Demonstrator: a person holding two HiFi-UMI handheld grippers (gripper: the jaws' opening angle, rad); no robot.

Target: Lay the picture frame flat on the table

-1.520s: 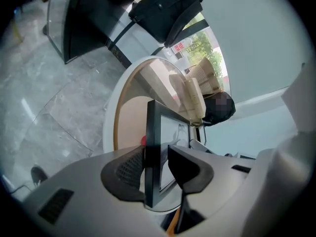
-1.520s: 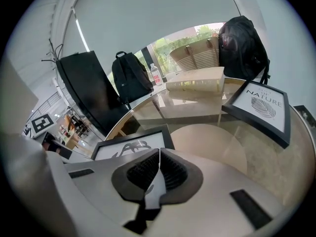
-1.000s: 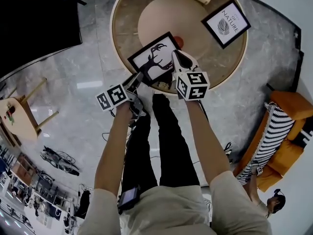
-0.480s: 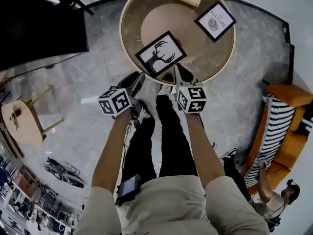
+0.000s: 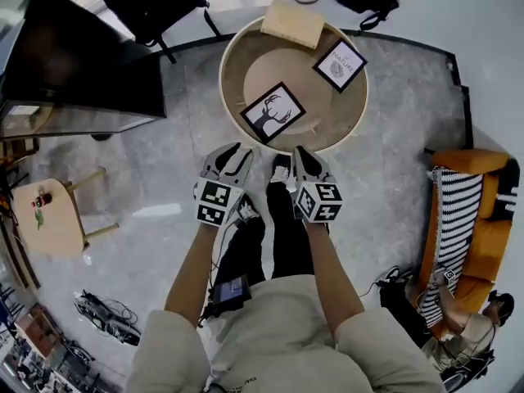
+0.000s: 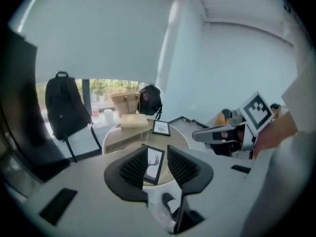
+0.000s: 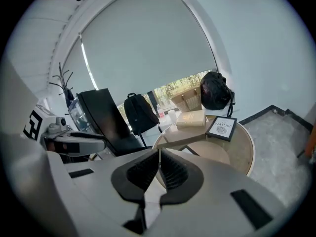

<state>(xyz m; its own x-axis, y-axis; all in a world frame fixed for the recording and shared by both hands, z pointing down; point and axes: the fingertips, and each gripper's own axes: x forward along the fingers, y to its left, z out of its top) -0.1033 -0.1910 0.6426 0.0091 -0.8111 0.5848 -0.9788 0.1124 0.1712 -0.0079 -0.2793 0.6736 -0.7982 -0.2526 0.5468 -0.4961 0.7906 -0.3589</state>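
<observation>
the deer picture frame (image 5: 273, 111) lies flat on the round desk (image 5: 332, 117), towards its near left side. the left tongs (image 5: 236, 157) are released, jaws apart with nothing between them. the right tongs (image 5: 300, 159) are clenched on nothing. both hang off the desk's near rim, apart from the frame. the laying step looks done, so the next move only calls for keeping clear.

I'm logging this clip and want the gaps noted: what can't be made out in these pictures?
- Deer frame: in the right gripper view, mostly hidden behind the right gripper.
- Second frame: small print above "NATURE" too small in every view.
- Things on the side table: too small in the head view.
- Round table: underside hidden by its top in the head view.
</observation>
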